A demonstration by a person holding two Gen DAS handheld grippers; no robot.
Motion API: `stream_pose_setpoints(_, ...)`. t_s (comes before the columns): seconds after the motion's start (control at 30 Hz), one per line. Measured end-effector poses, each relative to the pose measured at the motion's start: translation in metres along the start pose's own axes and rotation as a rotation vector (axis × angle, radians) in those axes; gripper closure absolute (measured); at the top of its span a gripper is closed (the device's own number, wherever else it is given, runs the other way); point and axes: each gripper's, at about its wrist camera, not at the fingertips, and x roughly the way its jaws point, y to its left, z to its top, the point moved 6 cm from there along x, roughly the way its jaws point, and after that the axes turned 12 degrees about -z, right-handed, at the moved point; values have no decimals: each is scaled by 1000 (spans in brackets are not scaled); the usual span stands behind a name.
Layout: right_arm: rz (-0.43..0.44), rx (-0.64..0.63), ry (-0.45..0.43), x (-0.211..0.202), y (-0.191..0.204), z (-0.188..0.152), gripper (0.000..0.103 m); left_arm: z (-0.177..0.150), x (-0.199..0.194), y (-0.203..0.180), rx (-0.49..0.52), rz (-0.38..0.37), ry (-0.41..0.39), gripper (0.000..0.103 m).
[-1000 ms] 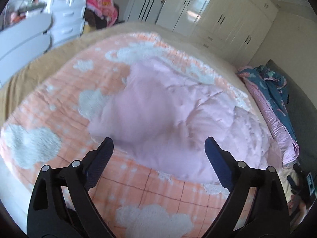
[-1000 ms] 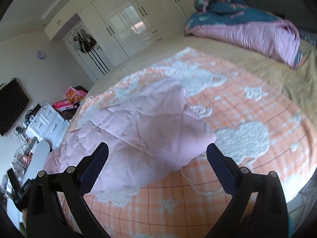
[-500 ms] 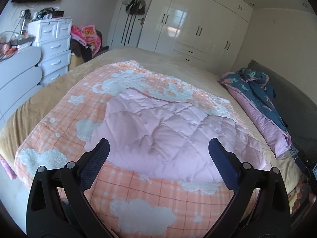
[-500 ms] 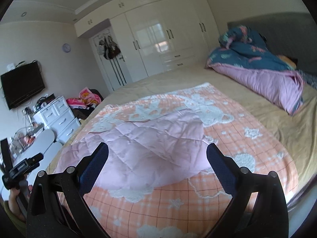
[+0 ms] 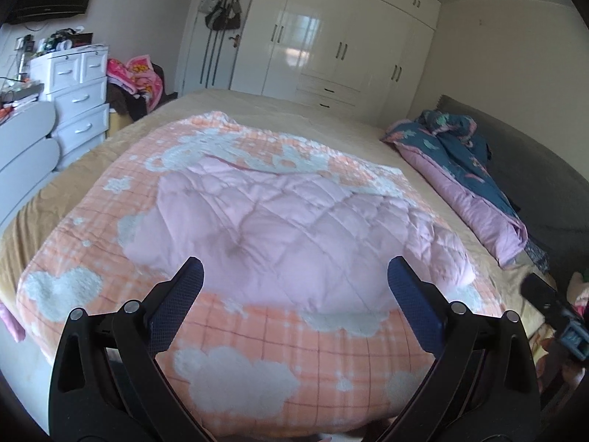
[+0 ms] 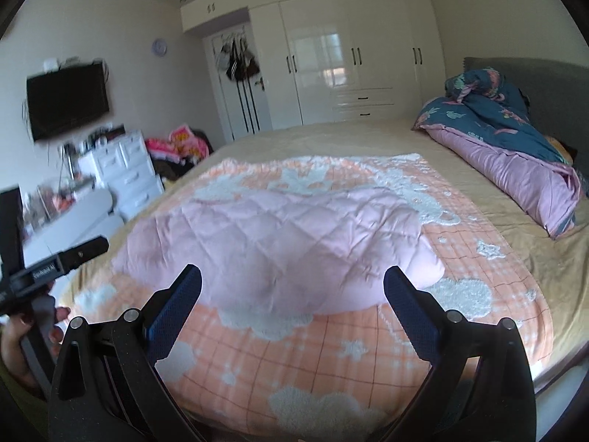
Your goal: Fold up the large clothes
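Note:
A pale pink quilted garment [image 5: 287,235] lies folded in a rough block on an orange checked blanket [image 5: 257,346] with white clouds, on the bed. It also shows in the right wrist view [image 6: 287,243]. My left gripper [image 5: 294,276] is open and empty, held back from the garment's near edge. My right gripper [image 6: 292,283] is open and empty, also short of the near edge. The left gripper's body [image 6: 55,263] shows at the left of the right wrist view.
A rolled purple and dark blue duvet [image 5: 467,176] lies along the headboard side on the right. White drawers [image 5: 79,92] and a pile of clothes stand left of the bed. White wardrobes [image 6: 353,70] line the far wall. A TV [image 6: 68,101] hangs on the left wall.
Both grippers have pulled back and risen away from the garment, and both views now take in the whole bed. The garment lies still. Both grippers stay open.

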Motion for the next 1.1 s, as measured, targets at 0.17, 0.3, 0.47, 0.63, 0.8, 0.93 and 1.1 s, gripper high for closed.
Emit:
stream_pose_setpoints(0.17,4,-28,65,17,15,-20,4,-15,11,-3,-10,-12,45,9)
stream_pose_setpoints(0.3,12,-30,86,24,20,-27,4,-21,16,-5,-3,-11,57,9)
stream_pose_setpoints(0.47,5,-31,77,23,20,-25,4,-24,19,-7,1,-17,67,9)
stream_pose_setpoints(0.63,5,-28,76,23,18,-24,4,-25,20,-8,5,-20,77,9)
stream_pose_setpoints(0.8,7,-28,78,23,18,-24,4,-26,21,-9,6,-18,79,9)
stream_pose_setpoints(0.93,7,-28,78,23,18,-24,4,-26,20,-9,6,-13,80,9)
stream_pose_setpoints(1.1,8,-29,80,23,18,-24,4,-27,19,-9,8,-10,80,9)
